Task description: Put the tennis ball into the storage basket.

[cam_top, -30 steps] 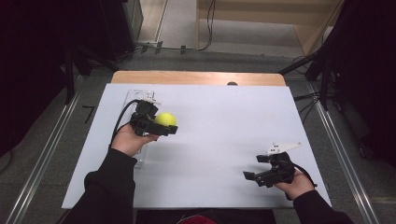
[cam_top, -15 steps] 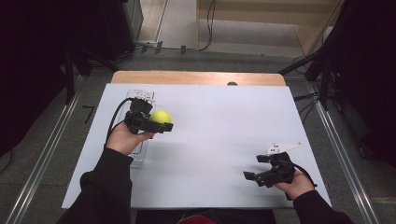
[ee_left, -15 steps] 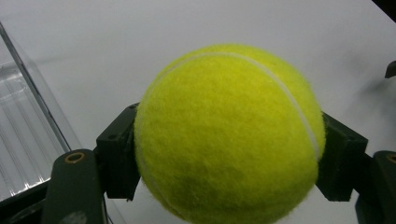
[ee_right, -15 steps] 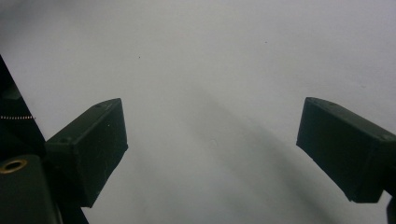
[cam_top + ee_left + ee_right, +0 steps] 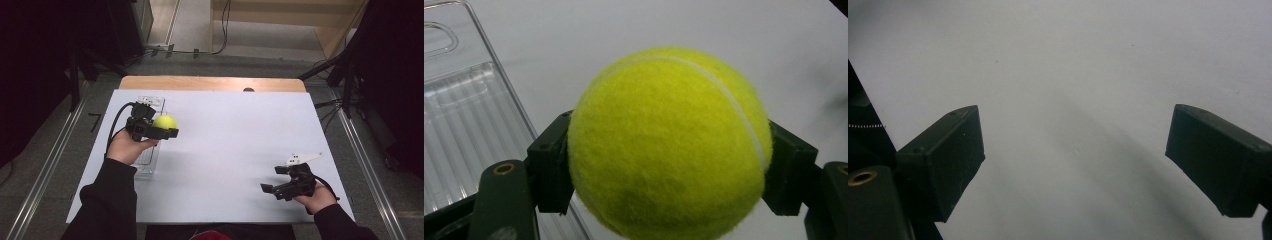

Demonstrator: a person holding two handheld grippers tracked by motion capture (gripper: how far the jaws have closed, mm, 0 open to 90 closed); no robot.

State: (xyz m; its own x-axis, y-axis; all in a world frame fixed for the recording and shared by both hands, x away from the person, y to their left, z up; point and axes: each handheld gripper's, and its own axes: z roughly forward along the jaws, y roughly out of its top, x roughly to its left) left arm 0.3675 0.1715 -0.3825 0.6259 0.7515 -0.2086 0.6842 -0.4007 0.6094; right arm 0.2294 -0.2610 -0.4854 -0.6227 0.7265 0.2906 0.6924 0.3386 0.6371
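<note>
high view: the left gripper (image 5: 161, 131) was clamped on a yellow tennis ball (image 5: 164, 121), carried just above the white table (image 5: 235, 150). a clear plastic tray (image 5: 148, 160) lay under and behind that hand, its far end poking out beyond the gripper. the right gripper (image 5: 272, 181) rested well apart from the ball, near the table's close edge, jaws spread with nothing between them.

left gripper view: the ball (image 5: 669, 145) sat squarely between the two black jaws, both pads pressed into the felt. the tray (image 5: 459, 125) lay just off to the gripper's left side, ribbed floor bare, and the ball was not yet over it.

right gripper view: the jaws stood wide apart over bare table (image 5: 1073, 75), holding nothing.

judging by this, the step in hand was the carry, with the ball gripped and lifted beside the tray. the next move would call for shifting the left gripper sideways until the ball hung over the tray floor, lowering it, then easing the jaws apart gently so the ball would not roll out over the low rim.
</note>
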